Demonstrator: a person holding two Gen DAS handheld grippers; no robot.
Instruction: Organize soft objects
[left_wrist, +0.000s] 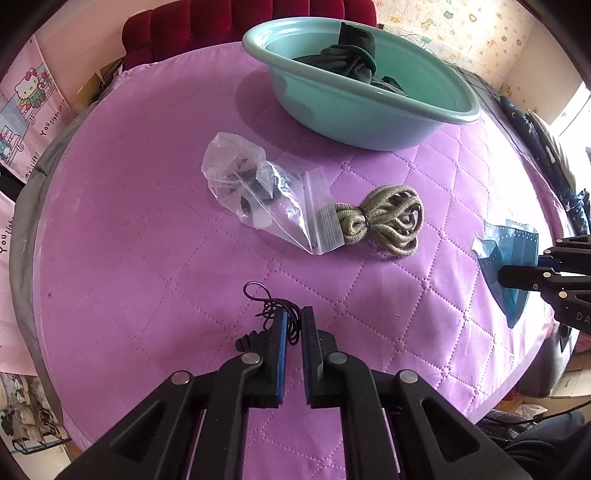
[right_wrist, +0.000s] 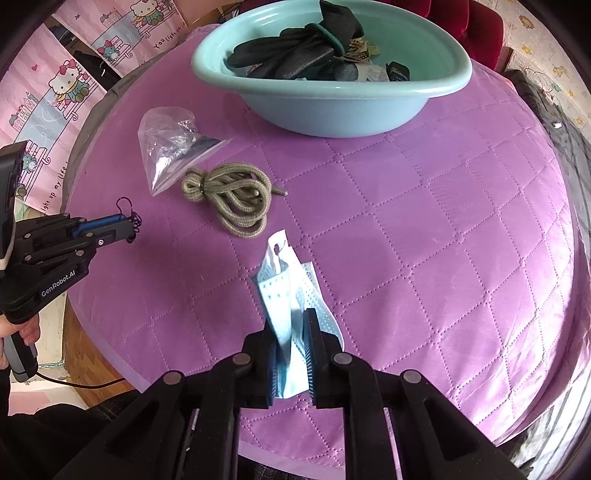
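A tangle of thin black cord (left_wrist: 275, 310) lies on the purple quilted tabletop (left_wrist: 147, 240), and my left gripper (left_wrist: 294, 322) is shut on it, loops poking out past the tips. From the right wrist view the same left gripper (right_wrist: 127, 226) shows the black cord (right_wrist: 127, 206) at its tip. My right gripper (right_wrist: 291, 328) is shut on a light blue face mask (right_wrist: 280, 288), held above the cover; the mask (left_wrist: 509, 243) also hangs from the right gripper (left_wrist: 517, 274) in the left wrist view. A coiled olive rope (left_wrist: 388, 218) (right_wrist: 232, 199) and a clear zip bag (left_wrist: 266, 192) (right_wrist: 173, 147) lie mid-table.
A teal basin (left_wrist: 369, 125) (right_wrist: 332, 110) at the far side holds dark gloves (left_wrist: 351, 59) (right_wrist: 295, 55) and other soft items. A red chair (left_wrist: 221, 22) stands behind it. A dark folded umbrella (left_wrist: 546, 147) lies at the right edge. A person's hand (right_wrist: 26, 332) grips the left handle.
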